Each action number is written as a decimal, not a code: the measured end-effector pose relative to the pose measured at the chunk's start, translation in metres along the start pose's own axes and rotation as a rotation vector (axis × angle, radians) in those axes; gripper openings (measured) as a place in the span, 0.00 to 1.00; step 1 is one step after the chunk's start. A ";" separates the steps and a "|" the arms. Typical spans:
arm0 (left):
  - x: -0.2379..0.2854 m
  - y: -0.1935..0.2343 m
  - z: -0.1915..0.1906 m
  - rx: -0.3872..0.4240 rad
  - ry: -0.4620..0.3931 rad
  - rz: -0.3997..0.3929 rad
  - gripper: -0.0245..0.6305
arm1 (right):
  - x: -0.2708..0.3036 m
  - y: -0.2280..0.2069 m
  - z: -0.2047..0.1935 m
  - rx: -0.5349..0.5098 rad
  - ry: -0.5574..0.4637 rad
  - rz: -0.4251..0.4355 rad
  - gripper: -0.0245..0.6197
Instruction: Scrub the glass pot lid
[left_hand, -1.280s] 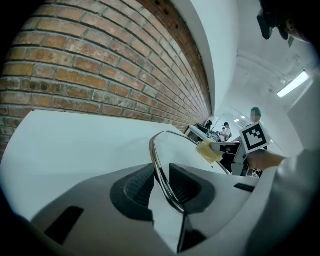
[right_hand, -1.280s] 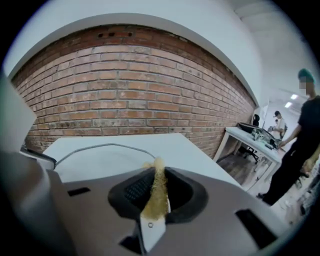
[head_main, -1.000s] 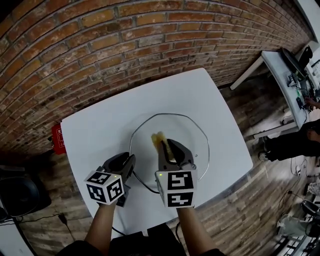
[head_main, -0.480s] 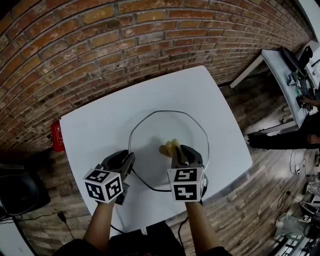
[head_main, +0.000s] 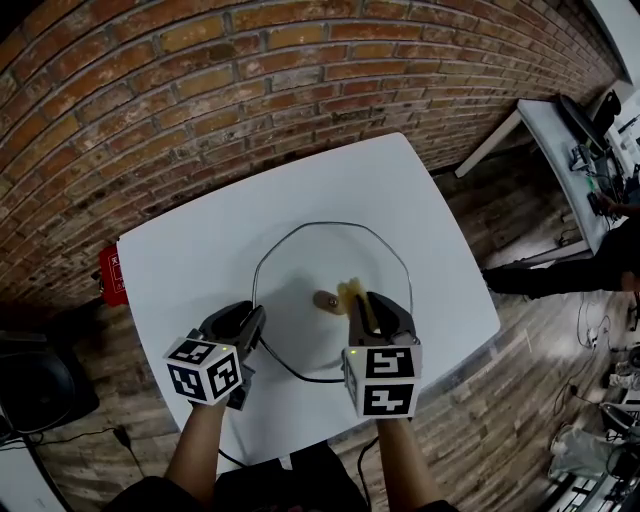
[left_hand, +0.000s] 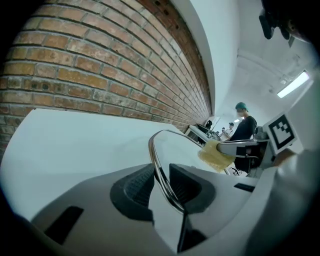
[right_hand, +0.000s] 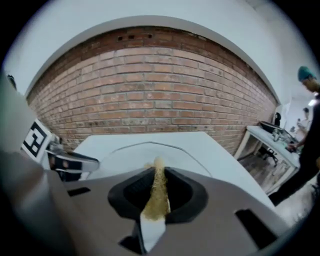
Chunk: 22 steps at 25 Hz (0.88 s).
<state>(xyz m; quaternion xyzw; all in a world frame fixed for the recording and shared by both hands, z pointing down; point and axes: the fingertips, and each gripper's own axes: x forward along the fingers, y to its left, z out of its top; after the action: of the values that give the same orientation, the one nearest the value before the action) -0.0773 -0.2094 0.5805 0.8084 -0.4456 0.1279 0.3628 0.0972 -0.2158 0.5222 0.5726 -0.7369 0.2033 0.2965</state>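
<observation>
The glass pot lid (head_main: 300, 262) lies on the white table (head_main: 190, 250), its dark knob (head_main: 324, 299) near the middle. My left gripper (head_main: 249, 322) is shut on the lid's metal rim (left_hand: 159, 170) at its near left edge. A yellow sponge (head_main: 349, 292), squeezed thin, is held in my shut right gripper (head_main: 366, 308) and rests on the glass just right of the knob. In the right gripper view the sponge (right_hand: 157, 192) sits between the jaws with the lid (right_hand: 125, 152) beyond. The left gripper view also shows the sponge (left_hand: 215, 155).
A brick wall (head_main: 200, 90) runs behind the table. A red object (head_main: 110, 275) sits at the table's left edge. A second table (head_main: 575, 130) with equipment stands at the right, and a person (head_main: 590, 270) is beside it. A cable (head_main: 290, 370) crosses the near table.
My right gripper has slid the sponge across the glass, from left of the middle to the right of the knob and nearer to me. The left gripper has kept its hold.
</observation>
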 end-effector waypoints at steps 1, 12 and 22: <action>0.000 0.000 0.000 -0.001 0.001 0.000 0.19 | -0.003 0.022 0.006 -0.001 -0.016 0.053 0.13; 0.000 -0.001 0.000 0.001 0.002 -0.003 0.19 | 0.006 0.098 -0.029 -0.085 0.080 0.201 0.13; 0.001 0.001 0.002 0.009 -0.002 0.001 0.19 | -0.011 -0.019 -0.063 -0.119 0.181 -0.106 0.13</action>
<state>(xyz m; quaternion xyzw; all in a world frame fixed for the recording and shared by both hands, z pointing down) -0.0781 -0.2114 0.5804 0.8098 -0.4459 0.1294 0.3586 0.1300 -0.1727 0.5604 0.5713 -0.6866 0.1943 0.4055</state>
